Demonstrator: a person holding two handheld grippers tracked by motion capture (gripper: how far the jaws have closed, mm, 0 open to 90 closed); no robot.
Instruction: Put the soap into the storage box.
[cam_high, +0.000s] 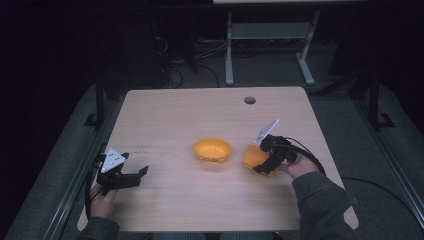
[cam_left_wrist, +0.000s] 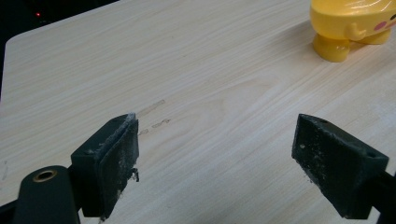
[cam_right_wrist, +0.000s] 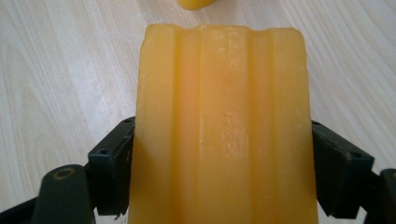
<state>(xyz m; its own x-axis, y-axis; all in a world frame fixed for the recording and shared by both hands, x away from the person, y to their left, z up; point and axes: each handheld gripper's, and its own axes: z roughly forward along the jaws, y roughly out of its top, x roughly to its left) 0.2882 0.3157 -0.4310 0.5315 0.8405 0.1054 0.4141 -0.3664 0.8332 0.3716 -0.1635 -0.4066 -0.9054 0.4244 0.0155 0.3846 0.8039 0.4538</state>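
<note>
Right gripper clamped with its fingers on a ribbed orange cup, held at the desk's right side, just beside the yellow bowl at centre. Left gripper idle near the left edge, fingers spread wide around nothing. Probably mid-carry; likely next: moving the cup to the bowl, keeping it level.

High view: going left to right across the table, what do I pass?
Left gripper, jaws open over bare wood → yellow-orange plastic bowl → ridged orange plastic block → right gripper closed on the block.
</note>
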